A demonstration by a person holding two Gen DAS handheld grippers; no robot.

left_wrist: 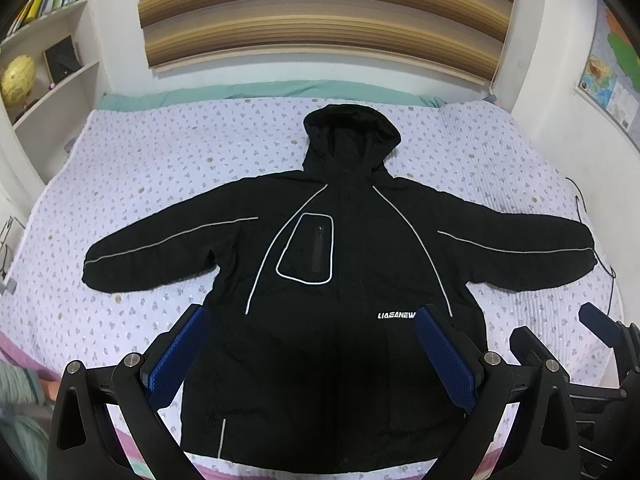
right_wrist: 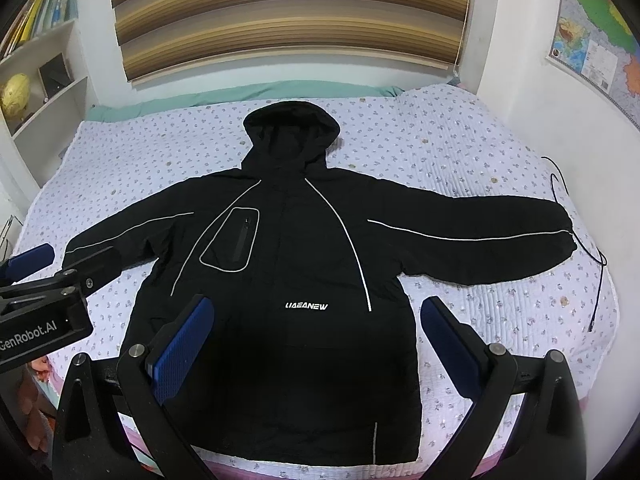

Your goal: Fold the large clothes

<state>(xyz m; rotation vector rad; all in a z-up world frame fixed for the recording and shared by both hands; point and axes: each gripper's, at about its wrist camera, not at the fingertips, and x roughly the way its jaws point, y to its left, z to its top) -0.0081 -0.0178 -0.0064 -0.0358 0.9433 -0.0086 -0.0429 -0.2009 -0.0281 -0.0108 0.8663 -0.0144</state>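
Note:
A large black hooded jacket (left_wrist: 340, 248) with white piping lies flat and face up on the bed, both sleeves spread out sideways and the hood pointing to the far wall. It also shows in the right wrist view (right_wrist: 296, 264). My left gripper (left_wrist: 312, 320) is open and empty, hovering above the jacket's lower body. My right gripper (right_wrist: 316, 312) is open and empty above the lower right part of the body. The right gripper (left_wrist: 560, 332) shows at the right edge of the left wrist view, and the left gripper (right_wrist: 48, 268) at the left edge of the right wrist view.
The bed (left_wrist: 160, 168) has a lilac flowered quilt with a pink front edge. A bookshelf (left_wrist: 44, 60) with a globe stands at the left. A striped blind (left_wrist: 320, 12) hangs on the far wall. A map (right_wrist: 592, 36) and a black cable (right_wrist: 596, 264) are at the right.

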